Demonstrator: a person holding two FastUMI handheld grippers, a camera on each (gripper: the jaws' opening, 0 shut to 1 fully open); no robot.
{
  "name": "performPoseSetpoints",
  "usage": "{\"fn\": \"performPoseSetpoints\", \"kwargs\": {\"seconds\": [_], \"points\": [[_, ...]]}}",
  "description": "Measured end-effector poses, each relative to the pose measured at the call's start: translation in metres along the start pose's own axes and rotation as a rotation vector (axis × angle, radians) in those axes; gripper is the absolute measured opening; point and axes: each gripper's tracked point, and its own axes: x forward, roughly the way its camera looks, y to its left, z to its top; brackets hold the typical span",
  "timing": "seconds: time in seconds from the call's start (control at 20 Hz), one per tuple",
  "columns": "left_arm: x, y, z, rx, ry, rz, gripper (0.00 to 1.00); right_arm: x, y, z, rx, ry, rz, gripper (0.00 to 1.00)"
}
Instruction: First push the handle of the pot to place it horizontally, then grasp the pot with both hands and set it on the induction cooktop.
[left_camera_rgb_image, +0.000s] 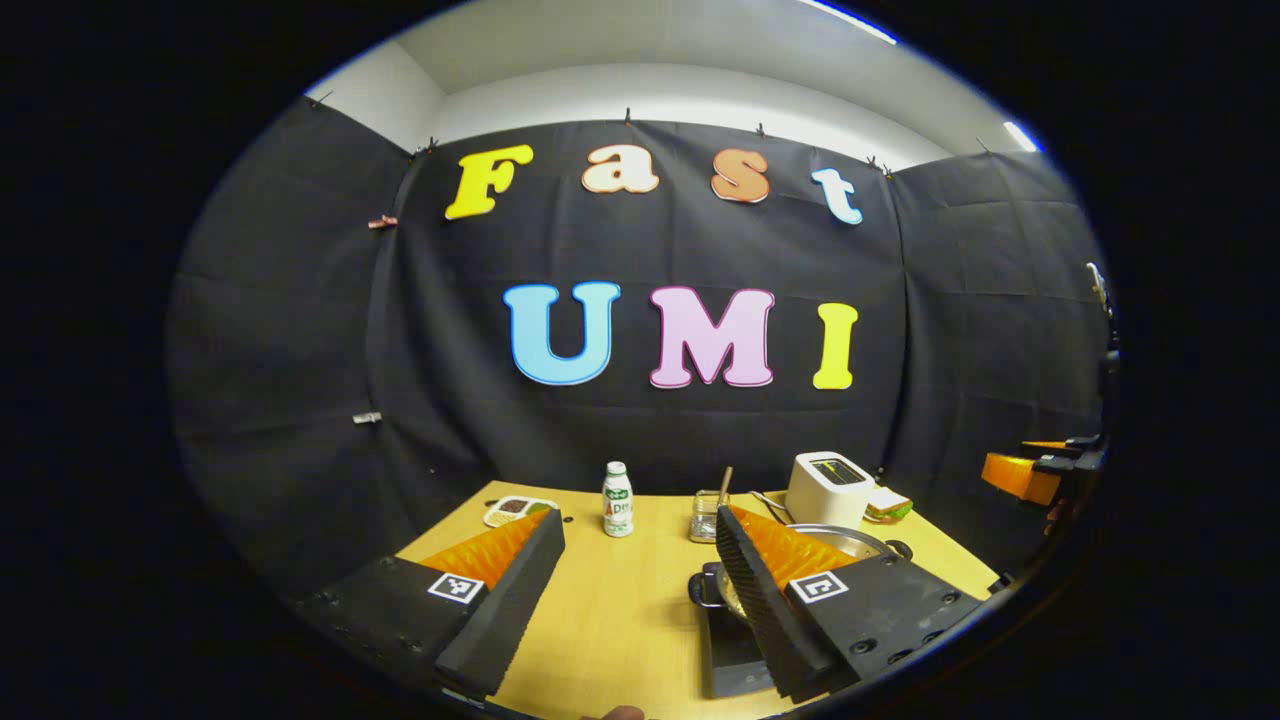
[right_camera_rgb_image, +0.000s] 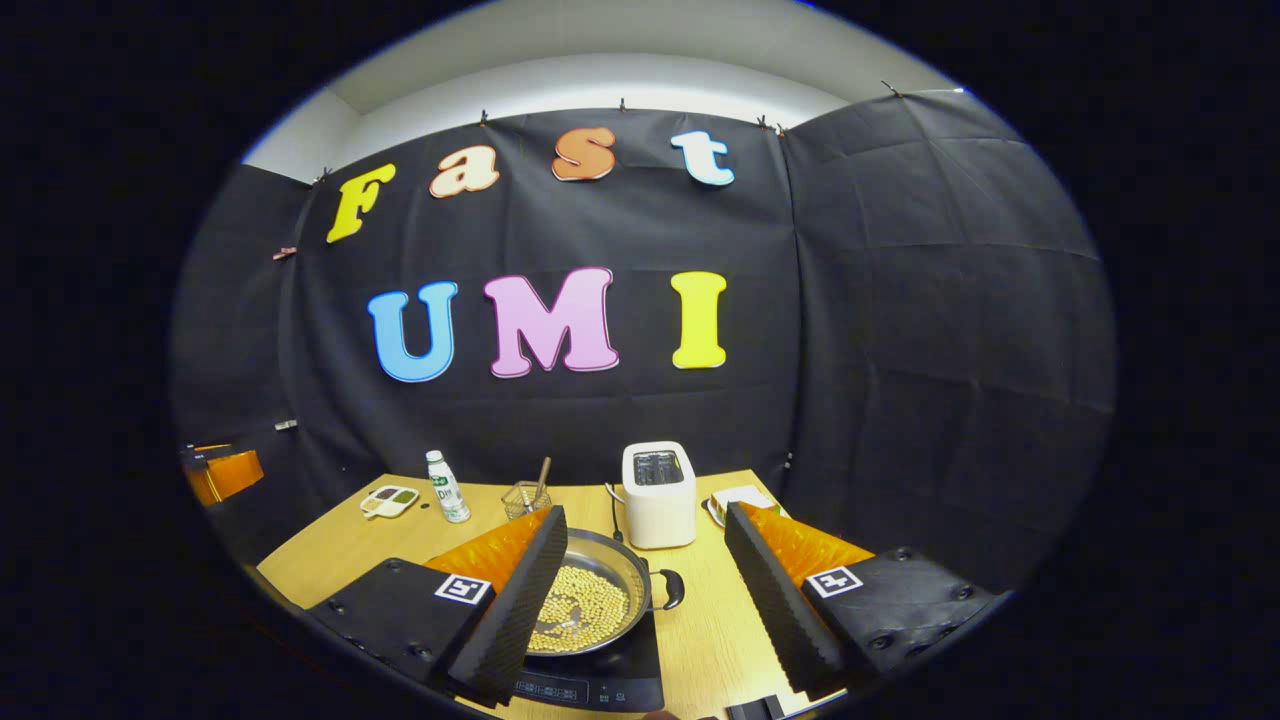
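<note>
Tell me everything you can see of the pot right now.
The round, shallow, silver metal pot sits on the black induction cooktop on the yellow wooden table. It stands upright, has no lid, and holds a layer of small pale beige beans. A black loop handle sticks out of its right rim, toward the white toaster. The right claw is open, its left finger in front of the pot's left side; contact cannot be told.

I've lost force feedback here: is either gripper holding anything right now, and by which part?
Nothing is held. The left gripper and right gripper are both open with nothing between their fingers; the pot sits on the induction cooktop.
</note>
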Motion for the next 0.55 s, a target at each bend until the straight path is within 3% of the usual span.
{"fn": "performPoseSetpoints", "kwargs": {"seconds": [0.25,0.55], "points": [[-0.050,0.018,0.003,-0.006,-0.056,0.054,0.95,-0.034,0.002,-0.001,-0.017,-0.021,-0.005,0.98],[-0.073,0.036,-0.013,-0.045,-0.032,0.074,0.95,-0.056,-0.008,0.006,0.004,-0.059,-0.035,0.98]]}}
